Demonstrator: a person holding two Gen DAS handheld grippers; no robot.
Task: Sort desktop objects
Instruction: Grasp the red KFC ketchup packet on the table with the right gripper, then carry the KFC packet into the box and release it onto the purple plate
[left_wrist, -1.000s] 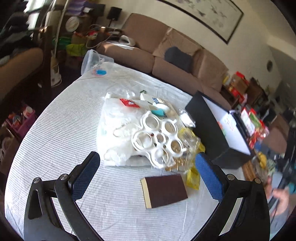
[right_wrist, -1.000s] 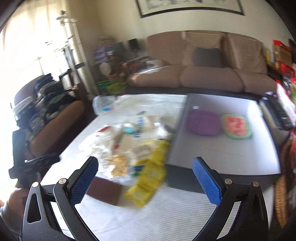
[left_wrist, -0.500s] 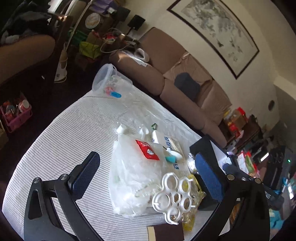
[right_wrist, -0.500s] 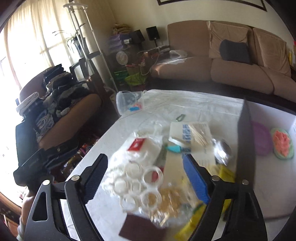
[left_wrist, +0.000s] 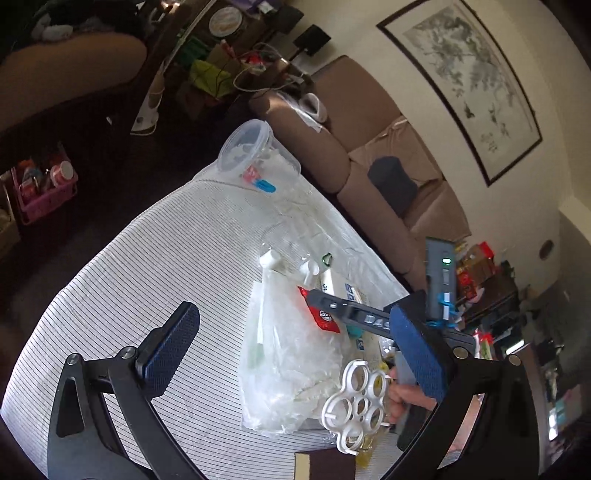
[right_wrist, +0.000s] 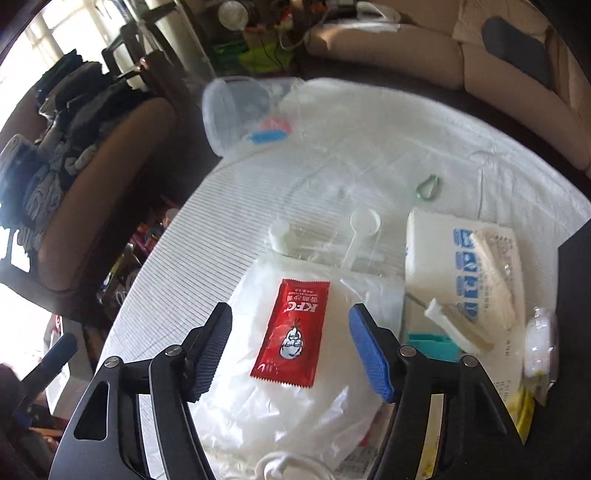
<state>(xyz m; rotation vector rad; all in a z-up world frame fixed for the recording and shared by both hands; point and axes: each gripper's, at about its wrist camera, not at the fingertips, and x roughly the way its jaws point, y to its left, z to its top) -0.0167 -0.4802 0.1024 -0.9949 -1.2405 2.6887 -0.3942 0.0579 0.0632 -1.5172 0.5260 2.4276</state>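
Right wrist view looks steeply down on a red rectangular ketchup sachet (right_wrist: 291, 332) lying flat on a crumpled clear plastic bag (right_wrist: 295, 398), on the white striped cloth-covered surface (right_wrist: 229, 236). The right hand-held gripper (right_wrist: 290, 352) has its blue-padded jaws either side of the sachet and is closing; the pads do not touch it. Beyond the bag lie a white plastic scoop (right_wrist: 360, 230), a white packet with blue print (right_wrist: 443, 258) and a small green clip (right_wrist: 428, 186). A clear plastic tub (right_wrist: 236, 114) lies on its side at the far edge.

Left wrist view shows the left hand-held gripper (left_wrist: 295, 354) wide open and holding nothing, above the same bag (left_wrist: 291, 358). A white plastic ring holder with round holes (left_wrist: 356, 402) sits near its right pad.
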